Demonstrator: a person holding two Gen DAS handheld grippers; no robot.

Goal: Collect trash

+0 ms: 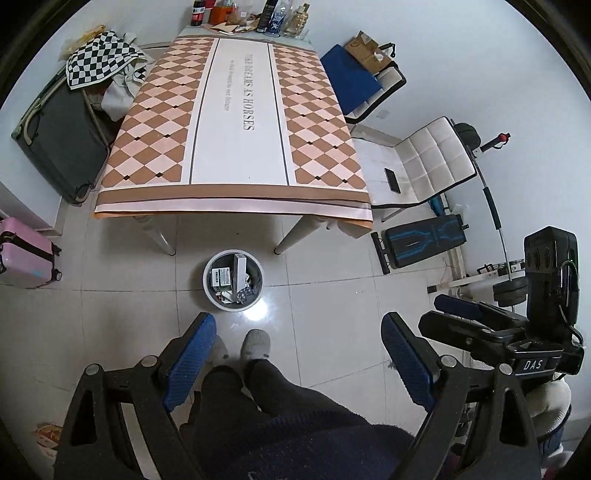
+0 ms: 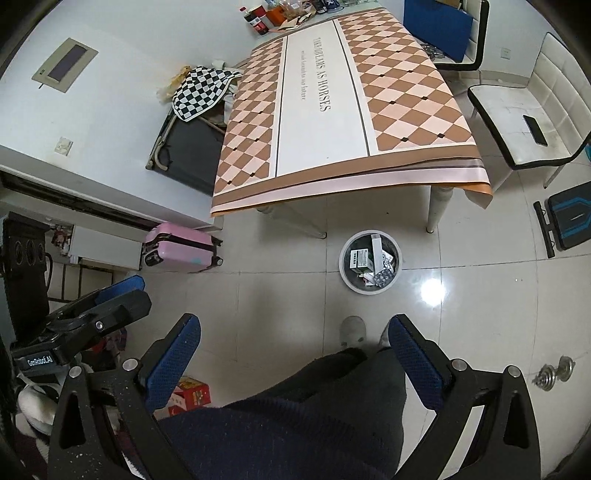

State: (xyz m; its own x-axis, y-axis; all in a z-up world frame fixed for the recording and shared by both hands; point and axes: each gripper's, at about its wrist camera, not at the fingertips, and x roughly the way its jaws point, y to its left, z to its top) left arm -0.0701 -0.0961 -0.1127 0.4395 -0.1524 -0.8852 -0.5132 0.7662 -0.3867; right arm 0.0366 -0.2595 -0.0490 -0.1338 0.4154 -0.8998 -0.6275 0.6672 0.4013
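A round white trash bin (image 1: 210, 291) stands on the tiled floor in front of the table; it also shows in the right wrist view (image 2: 345, 275). It holds small boxes (image 1: 221, 276) and blister packs (image 2: 384, 275). My left gripper (image 1: 299, 325) is open and empty, held high above the floor, nearer to me than the bin. My right gripper (image 2: 295, 328) is open and empty at about the same height. The right gripper also shows at the right of the left wrist view (image 1: 461, 314). The table top (image 1: 236, 122) with its checked cloth is bare in the middle.
Bottles and packets (image 1: 258, 16) crowd the table's far end. A white chair (image 1: 424, 166) with a phone (image 1: 392, 180) stands right of the table. A pink suitcase (image 2: 177, 247) and a dark suitcase (image 1: 59, 140) are on the left. A weight bench (image 1: 421, 240) stands at the right. My legs and slippers (image 1: 255, 343) are below.
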